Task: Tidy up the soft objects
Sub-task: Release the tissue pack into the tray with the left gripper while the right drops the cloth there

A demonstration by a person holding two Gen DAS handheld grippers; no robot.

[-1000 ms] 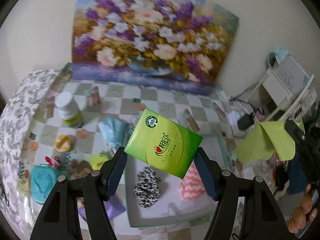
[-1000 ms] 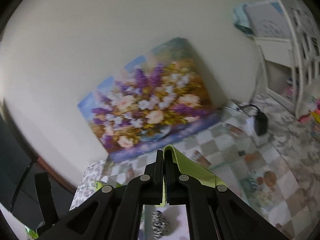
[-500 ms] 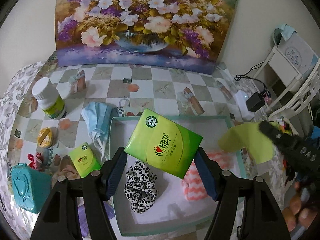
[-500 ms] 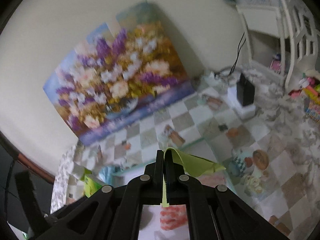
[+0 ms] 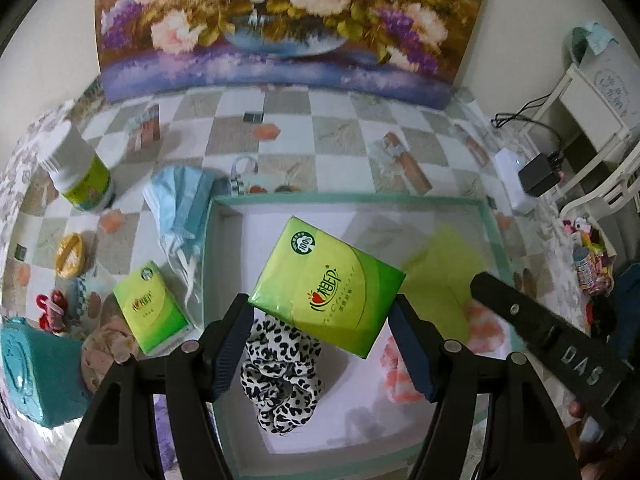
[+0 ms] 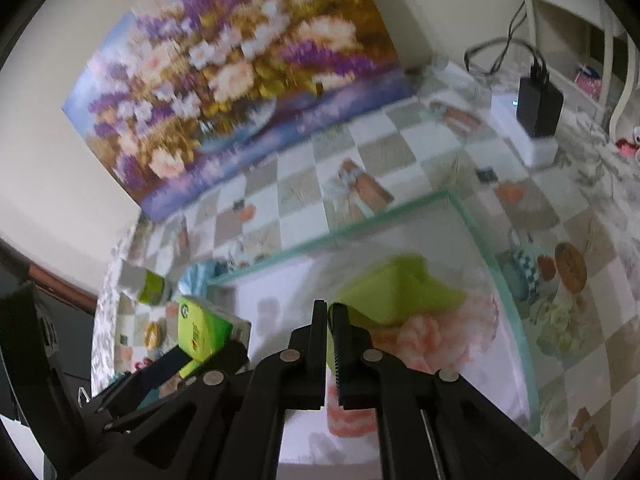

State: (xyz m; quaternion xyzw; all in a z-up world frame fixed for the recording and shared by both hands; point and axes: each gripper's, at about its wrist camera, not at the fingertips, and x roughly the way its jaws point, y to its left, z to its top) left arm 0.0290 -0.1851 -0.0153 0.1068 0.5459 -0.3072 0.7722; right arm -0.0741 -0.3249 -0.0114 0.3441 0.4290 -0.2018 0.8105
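Observation:
My left gripper (image 5: 320,316) is shut on a green tissue pack (image 5: 326,286) and holds it above a teal-rimmed tray (image 5: 348,199). In the tray lie a leopard-print scrunchie (image 5: 282,376) and a pink-and-white cloth (image 5: 486,326). My right gripper (image 6: 330,314) hangs over the tray's right side, its jaws a narrow slit apart around the edge of a yellow-green cloth (image 6: 394,294) that drapes onto the pink cloth (image 6: 434,338). The yellow-green cloth (image 5: 444,268) and right gripper body (image 5: 548,336) also show in the left wrist view.
Left of the tray lie a blue face mask (image 5: 182,204), a second green tissue pack (image 5: 150,306), a pill bottle (image 5: 80,176), a yellow disc (image 5: 70,254) and a teal box (image 5: 32,376). A flower painting (image 5: 280,20) leans on the wall. A charger (image 6: 538,106) sits far right.
Both grippers have dropped toward the tray. The right gripper has brought the yellow-green cloth down onto the pink cloth and its jaws have parted slightly. The left still grips the tissue pack.

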